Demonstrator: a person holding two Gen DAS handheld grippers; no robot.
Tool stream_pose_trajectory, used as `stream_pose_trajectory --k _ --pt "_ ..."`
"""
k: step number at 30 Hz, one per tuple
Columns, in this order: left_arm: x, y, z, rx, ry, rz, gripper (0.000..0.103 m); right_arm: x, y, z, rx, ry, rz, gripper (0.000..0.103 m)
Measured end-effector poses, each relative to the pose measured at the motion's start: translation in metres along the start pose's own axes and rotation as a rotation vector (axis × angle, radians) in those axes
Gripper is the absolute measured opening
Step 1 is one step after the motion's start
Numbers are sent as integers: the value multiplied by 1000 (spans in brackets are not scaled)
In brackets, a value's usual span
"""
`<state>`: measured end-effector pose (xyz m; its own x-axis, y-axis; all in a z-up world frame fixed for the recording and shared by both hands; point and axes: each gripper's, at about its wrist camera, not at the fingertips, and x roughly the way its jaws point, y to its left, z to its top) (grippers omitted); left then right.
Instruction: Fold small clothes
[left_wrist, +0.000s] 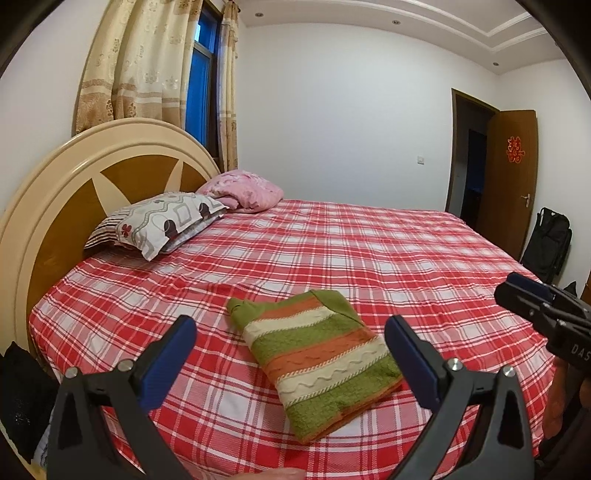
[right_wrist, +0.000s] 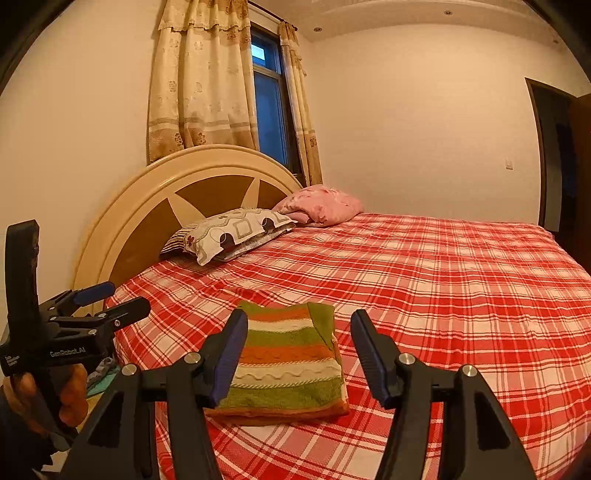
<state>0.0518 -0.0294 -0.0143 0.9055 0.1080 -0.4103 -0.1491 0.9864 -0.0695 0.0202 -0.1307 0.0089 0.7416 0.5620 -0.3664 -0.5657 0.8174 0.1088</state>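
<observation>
Left gripper (left_wrist: 291, 354) and right gripper (right_wrist: 299, 349): both spread wide, nothing between the pads, hovering short of the sweater (left_wrist: 317, 369). Sweater lies folded near the bed's (left_wrist: 406, 251) front edge, a compact striped rectangle. Judged soft, light, thick knit; layers may slide, so pinch through all layers at the near hem corner. Long axis runs from 5 toward 11 o'clock in the left view, collar end far. Pillows (left_wrist: 159, 221) well beyond, at 11 o'clock.

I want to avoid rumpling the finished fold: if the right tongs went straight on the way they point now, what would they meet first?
Probably the folded striped sweater, which lies on the plaid bedsheet right between the open right tongs; depth is unclear.
</observation>
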Motion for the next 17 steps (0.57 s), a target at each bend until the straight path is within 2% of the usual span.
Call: stream_pose_trajectory --k 17 --pt "2 -2 -4 17 -1 5 103 -3 9 -3 -34 2 16 59"
